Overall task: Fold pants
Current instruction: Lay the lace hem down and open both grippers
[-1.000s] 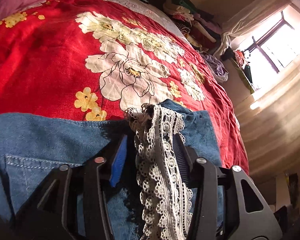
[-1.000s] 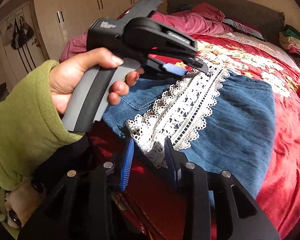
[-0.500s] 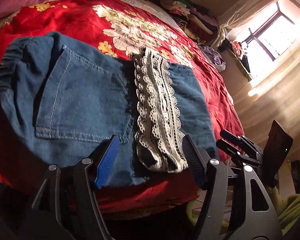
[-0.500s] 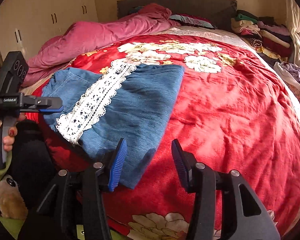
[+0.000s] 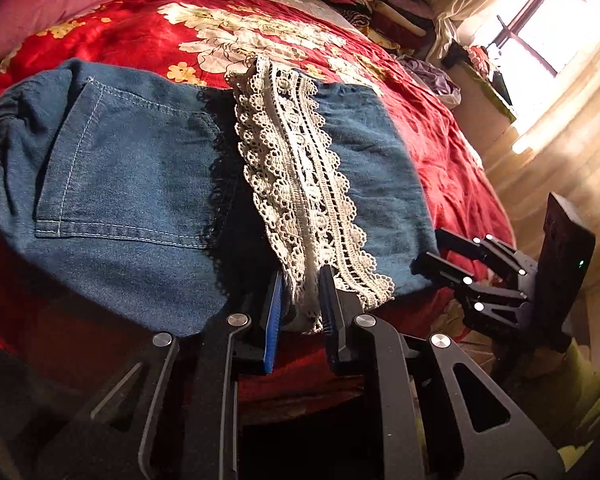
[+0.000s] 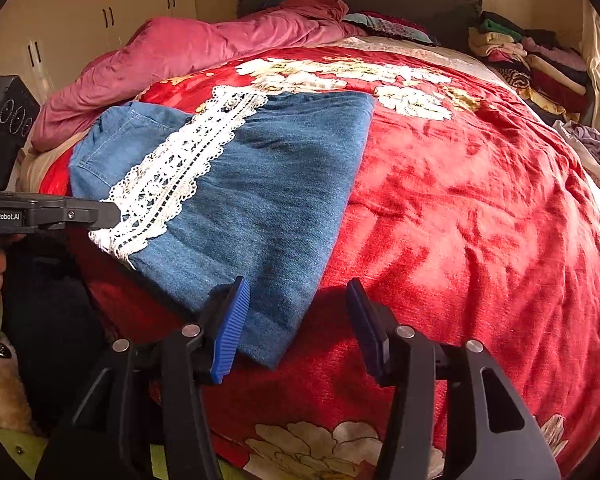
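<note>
Folded blue denim pants [image 5: 132,184] with a cream lace trim [image 5: 300,184] lie on the red floral bedspread near its front edge. My left gripper [image 5: 300,304] is shut on the near end of the lace trim. In the right wrist view the pants [image 6: 260,192] and the lace trim [image 6: 180,172] lie left of centre. My right gripper [image 6: 296,328] is open, its jaws on either side of the pants' near right corner without touching it. It also shows in the left wrist view [image 5: 432,258] at the pants' right corner. The left gripper [image 6: 104,214] shows at the lace end.
The red floral bedspread [image 6: 460,220] covers the bed. A pink duvet [image 6: 188,52] is bunched at the far left. Stacked clothes [image 6: 532,64] lie at the far right by the wall. A window [image 5: 548,28] is beyond the bed.
My left gripper has moved in and shut on the lace end. My right gripper has come closer to the pants' right corner and is still open.
</note>
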